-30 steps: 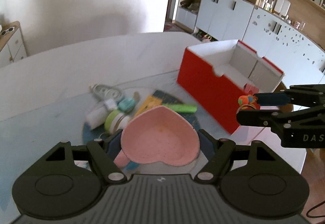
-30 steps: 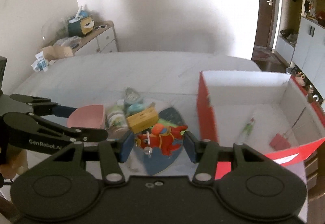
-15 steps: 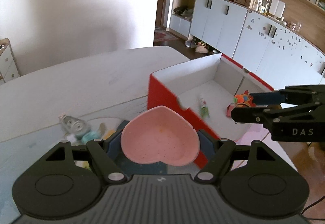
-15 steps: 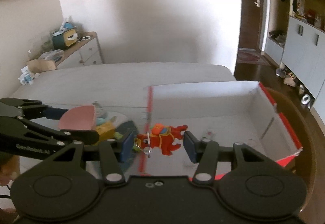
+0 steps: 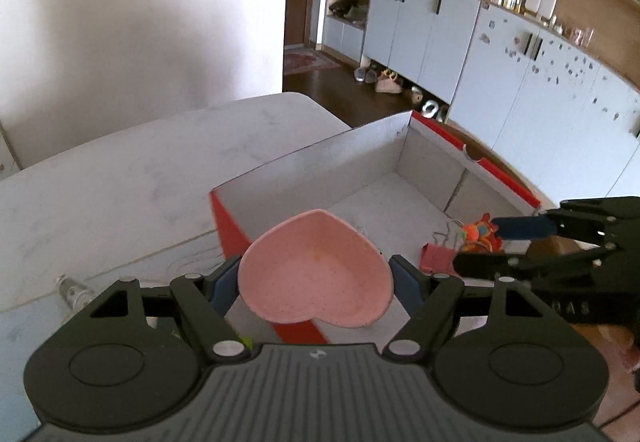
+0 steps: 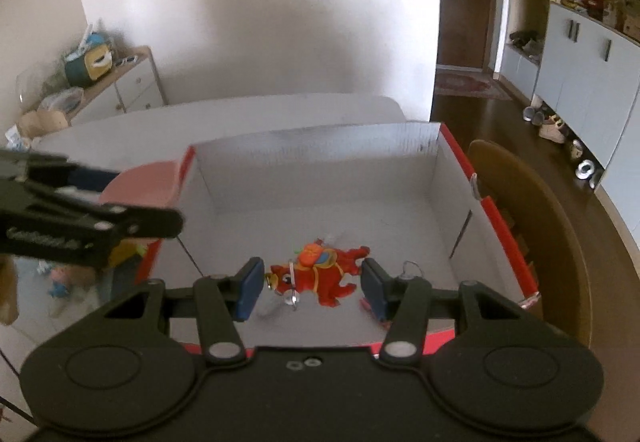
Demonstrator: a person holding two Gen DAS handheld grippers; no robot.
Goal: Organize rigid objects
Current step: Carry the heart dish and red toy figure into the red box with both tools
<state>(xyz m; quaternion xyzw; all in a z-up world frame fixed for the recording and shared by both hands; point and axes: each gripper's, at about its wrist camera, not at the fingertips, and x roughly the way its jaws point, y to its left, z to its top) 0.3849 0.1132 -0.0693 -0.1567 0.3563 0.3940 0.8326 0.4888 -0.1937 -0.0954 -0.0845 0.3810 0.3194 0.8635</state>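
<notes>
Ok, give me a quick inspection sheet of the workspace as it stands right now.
Surface: pale marbled table.
Job's things: red cardboard box with white inside; pink binder clip lying in it.
Clutter: small items left of the box, blurred.
Grippers: left gripper shut on pink heart-shaped dish; right gripper shut on red toy figure, over the box.
Cables: nothing seen.
Surroundings: white cabinets, wooden chair.
</notes>
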